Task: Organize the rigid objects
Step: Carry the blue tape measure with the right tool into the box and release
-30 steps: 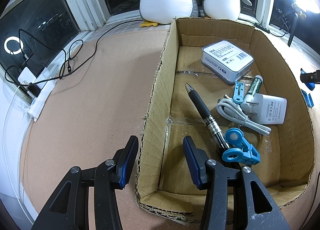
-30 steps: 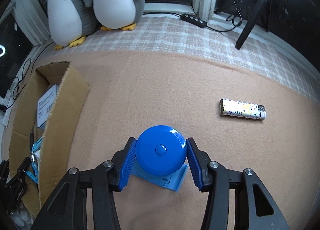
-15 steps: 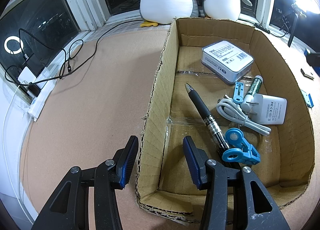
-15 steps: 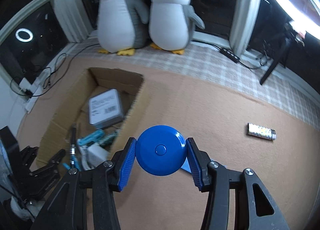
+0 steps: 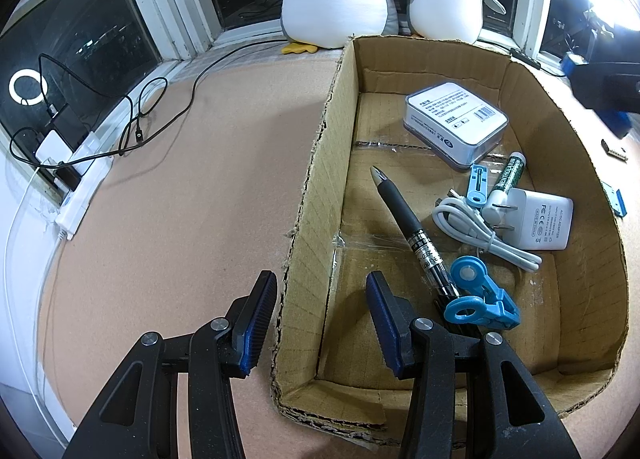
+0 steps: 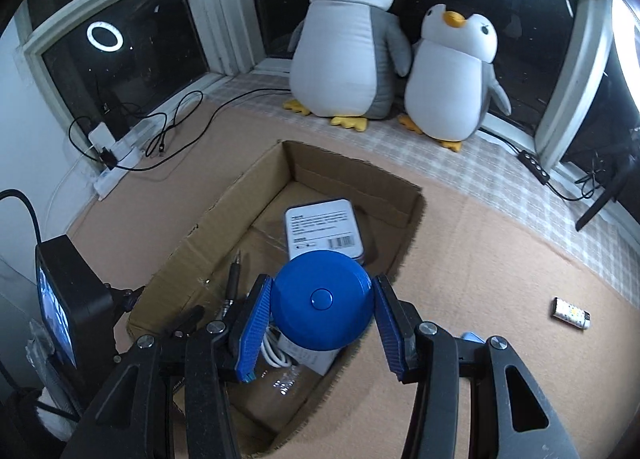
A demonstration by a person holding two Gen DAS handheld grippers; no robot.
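Note:
My right gripper is shut on a round blue tape measure and holds it above the open cardboard box. The box holds a white tin, a black pen, a white charger with cable, a green battery and blue clips. My left gripper is open and empty, straddling the box's near left wall. A patterned lighter lies on the tan mat to the right of the box. A blue flat piece peeks out behind my right finger.
Two plush penguins sit on the window ledge behind the box. A power strip with black cables lies at the left edge. A cable switch lies on the checked cloth at the right.
My right gripper has carried the blue tape measure up from the mat and left, over the box. The left gripper has not moved.

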